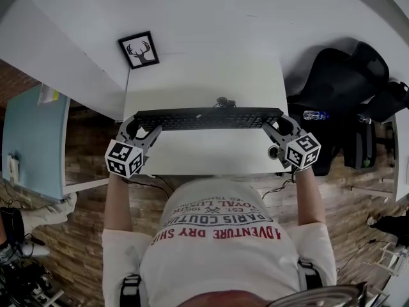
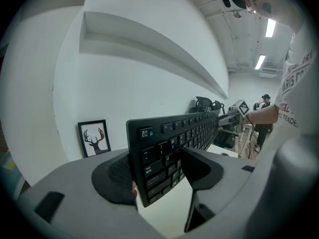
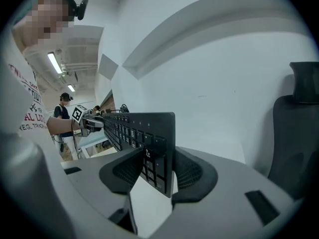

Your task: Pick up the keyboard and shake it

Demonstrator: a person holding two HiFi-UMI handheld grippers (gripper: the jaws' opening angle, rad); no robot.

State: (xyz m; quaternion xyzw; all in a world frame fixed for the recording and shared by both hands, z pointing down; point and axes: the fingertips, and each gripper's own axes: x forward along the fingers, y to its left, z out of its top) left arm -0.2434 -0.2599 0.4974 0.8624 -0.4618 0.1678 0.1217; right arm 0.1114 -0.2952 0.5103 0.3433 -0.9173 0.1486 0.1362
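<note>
1. There is one black keyboard (image 1: 208, 118). It is held at the centre of the head view, turned up on its long edge with the keys towards the person. It seems to hang just clear of the white tabletop (image 1: 204, 75).
2. There are two grippers, one at each short end of the keyboard. The left hand-held gripper (image 2: 159, 171) has its jaws a moderate way apart, both pads pressed on the end with the Esc key. The right hand-held gripper (image 3: 157, 171) is clamped the same way on the opposite end.
3. There is one thin cable (image 1: 223, 101). It leaves the keyboard's back edge at 12 o'clock and lies on the tabletop.
4. One framed deer picture (image 1: 139, 50) stands at 10 o'clock from the keyboard, at the tabletop's far left corner against the wall (image 1: 255, 11).
5. One black office chair (image 1: 342, 82) stands at 2 o'clock, off the tabletop's right edge. One water bottle (image 1: 315, 115) lies at 3 o'clock, near the right hand-held gripper.
6. The keyboard spans almost the full width of the tabletop, so both grippers sit near its left and right edges.
7. Bare tabletop lies open at 12 o'clock, from the keyboard to the wall. A narrower bare strip lies at 6 o'clock, before the near edge and the person's body.
</note>
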